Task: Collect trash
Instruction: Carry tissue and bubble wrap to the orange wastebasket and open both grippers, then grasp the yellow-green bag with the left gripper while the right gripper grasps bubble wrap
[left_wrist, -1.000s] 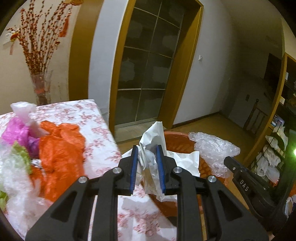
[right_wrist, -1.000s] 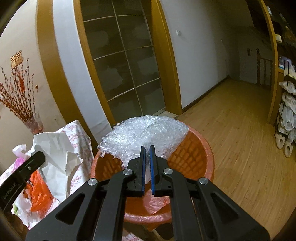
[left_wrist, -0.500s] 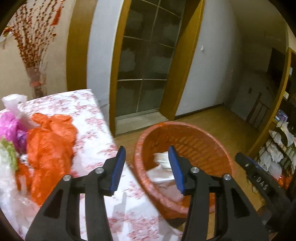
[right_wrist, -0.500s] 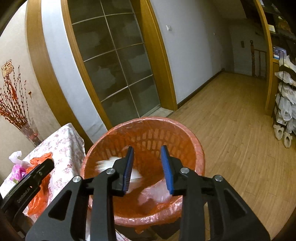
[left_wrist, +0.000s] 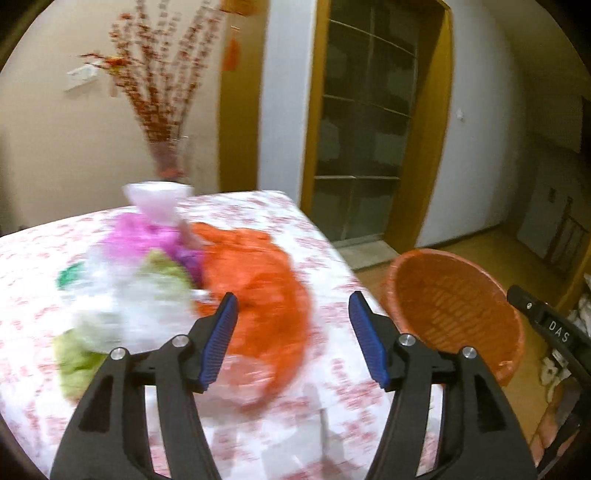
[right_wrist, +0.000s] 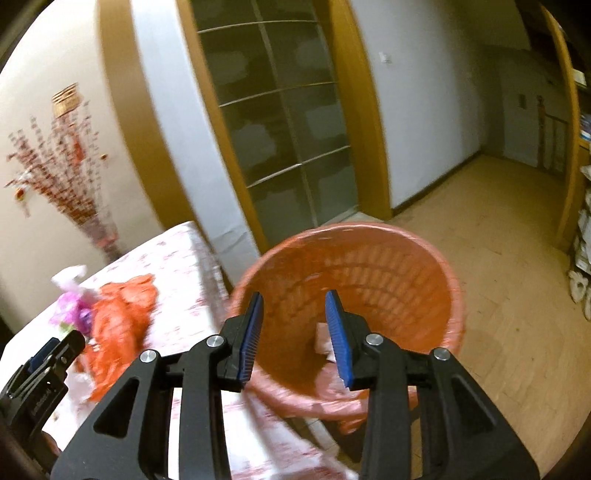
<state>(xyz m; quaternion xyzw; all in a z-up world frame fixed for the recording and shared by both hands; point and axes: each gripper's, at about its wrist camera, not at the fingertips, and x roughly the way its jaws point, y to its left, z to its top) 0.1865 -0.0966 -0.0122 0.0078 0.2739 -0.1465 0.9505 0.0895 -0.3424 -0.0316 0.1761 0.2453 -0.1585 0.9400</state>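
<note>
Left claw (left_wrist: 291, 334) gaping above orange bag (left_wrist: 255, 288) — right claw (right_wrist: 294, 334) gaping over basket (right_wrist: 369, 258)

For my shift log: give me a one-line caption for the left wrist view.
Open left gripper faces the orange plastic bag on the floral tablecloth, orange basket alongside.

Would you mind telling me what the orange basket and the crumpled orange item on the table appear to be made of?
The orange basket looks like moulded plastic: its wall is a regular slotted lattice, with what seems a thin film liner sagging below the rim. The crumpled orange item is probably thin plastic bag film, soft and wrinkled, though motion blur leaves that open.
</note>
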